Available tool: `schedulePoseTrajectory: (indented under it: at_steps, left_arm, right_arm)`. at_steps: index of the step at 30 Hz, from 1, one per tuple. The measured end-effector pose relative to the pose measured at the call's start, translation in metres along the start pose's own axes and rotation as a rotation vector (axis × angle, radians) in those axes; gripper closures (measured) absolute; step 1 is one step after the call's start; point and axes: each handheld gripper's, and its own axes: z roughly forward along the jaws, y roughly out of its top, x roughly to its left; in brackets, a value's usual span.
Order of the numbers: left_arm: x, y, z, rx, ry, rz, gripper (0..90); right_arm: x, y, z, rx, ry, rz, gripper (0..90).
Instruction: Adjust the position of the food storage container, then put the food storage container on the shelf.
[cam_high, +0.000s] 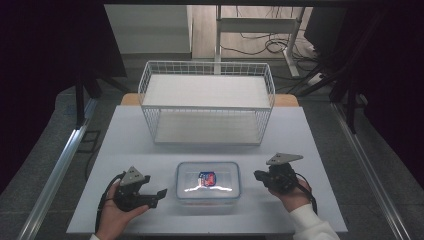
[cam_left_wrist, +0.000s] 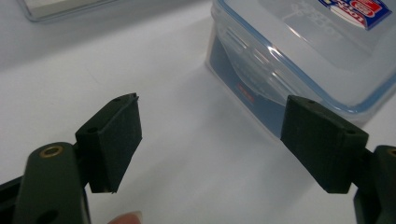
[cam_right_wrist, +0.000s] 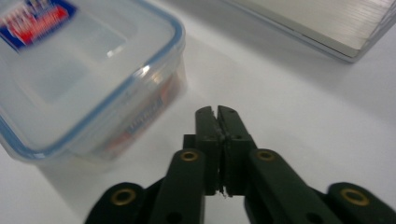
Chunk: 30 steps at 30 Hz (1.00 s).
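One clear plastic lidded container (cam_high: 208, 181) with a blue seal and a red-and-blue label sits on the white table (cam_high: 125, 135), just in front of the single white wire basket shelf (cam_high: 207, 102). Its long axis runs left to right across me. I hold two grippers, one on each side of it. My left gripper (cam_high: 159, 194) is just beside the container's left short end, jaws spread wide apart and empty, with the container's corner lying ahead and to the right of them in the left gripper view. My right gripper (cam_high: 257, 175) has its jaws pressed together on nothing and points at the right short end, slightly farther off. I judge the left hand nearer and readier to take hold.
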Motion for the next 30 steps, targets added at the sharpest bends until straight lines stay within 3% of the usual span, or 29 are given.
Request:
schedulePoseTrajectory:
  at_steps: [3, 4, 5, 8, 10, 19, 25, 30]
  left_arm:
    - [-0.001, 0.001, -0.004, -0.015, -0.001, -0.003, 20.4]
    - [-0.002, 0.004, -0.006, -0.03, 0.0, -0.006, 20.4]
    - [-0.004, 0.008, -0.009, -0.054, 0.0, -0.01, 20.4]
    - [-0.005, 0.009, -0.008, -0.061, 0.003, -0.008, 20.4]
    - [-0.005, 0.008, -0.005, -0.041, 0.002, 0.0, 20.4]
    - [-0.004, 0.008, -0.006, -0.05, 0.003, -0.009, 20.2]
    - [-0.003, 0.011, -0.005, -0.057, -0.011, -0.044, 17.9]
    - [-0.002, 0.017, -0.002, -0.066, -0.051, -0.085, 15.6]
  right_arm:
    - [-0.002, 0.001, 0.0, -0.062, 0.002, 0.067, 46.5]
    - [-0.002, 0.001, 0.0, -0.062, 0.002, 0.067, 46.5]
    - [-0.002, 0.0, -0.003, -0.096, 0.011, 0.119, 33.9]
    - [-0.003, -0.002, -0.006, -0.131, 0.035, 0.143, 30.2]
    - [-0.002, -0.004, -0.008, -0.156, 0.066, 0.151, 27.8]
    - [0.006, -0.004, -0.005, -0.128, 0.053, 0.11, 25.3]
    - [0.009, -0.004, -0.006, -0.117, 0.086, 0.131, 23.4]
    - [0.013, -0.003, -0.007, -0.137, 0.128, 0.162, 23.1]
